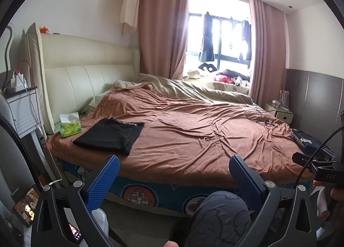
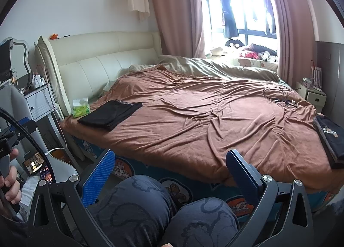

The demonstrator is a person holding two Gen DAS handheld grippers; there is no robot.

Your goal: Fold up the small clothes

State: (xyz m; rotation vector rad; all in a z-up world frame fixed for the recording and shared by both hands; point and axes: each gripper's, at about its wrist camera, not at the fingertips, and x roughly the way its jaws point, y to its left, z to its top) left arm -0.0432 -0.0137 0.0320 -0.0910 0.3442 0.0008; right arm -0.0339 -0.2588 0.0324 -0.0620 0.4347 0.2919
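left tool [image 1: 173, 179] agape; printed garment [image 2: 330, 137] clear only right view.

On the bed [image 2: 193, 122], a folded garment [image 2: 110, 117] is lying near the bed's left front corner with a tissue pack [image 2: 81, 108] just left of it, cables [image 2: 279, 96] toward the far right, and another garment [image 2: 330, 139] at the bed's right edge.

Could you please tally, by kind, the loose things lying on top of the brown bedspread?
Folded dark garments: 2, a black one and a printed one
Tissue packs: 1
Cable tangles: 1
Total: 4
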